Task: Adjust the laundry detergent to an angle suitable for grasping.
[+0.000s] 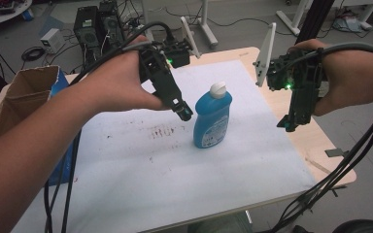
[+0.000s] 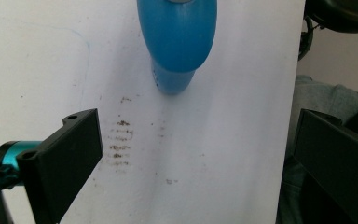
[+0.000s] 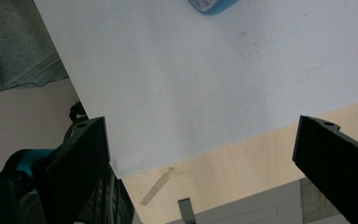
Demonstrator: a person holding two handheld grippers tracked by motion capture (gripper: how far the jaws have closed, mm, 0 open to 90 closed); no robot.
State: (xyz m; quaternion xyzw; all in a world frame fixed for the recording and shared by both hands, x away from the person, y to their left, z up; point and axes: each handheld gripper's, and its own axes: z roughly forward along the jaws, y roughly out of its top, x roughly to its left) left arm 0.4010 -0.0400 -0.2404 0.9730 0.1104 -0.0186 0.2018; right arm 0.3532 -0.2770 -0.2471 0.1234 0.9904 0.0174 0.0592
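I see a blue bottle [image 1: 212,116] standing upright on the white sheet [image 1: 141,165]. My left gripper [image 1: 183,109] hangs just beside it with jaws spread wide. My right gripper [image 1: 290,124], well apart, is also wide open and empty.

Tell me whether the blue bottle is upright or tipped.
Upright: the blue bottle stands on its base on the white sheet, white cap on top.

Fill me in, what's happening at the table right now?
A person holds a gripper in each hand over a white sheet on the table. A blue bottle with a white cap stands upright on the sheet, untouched. The left gripper hangs close beside the bottle with its jaws open. The right gripper hovers near the table's right edge, also open and holding nothing. Some brownish smudges mark the sheet left of the bottle.
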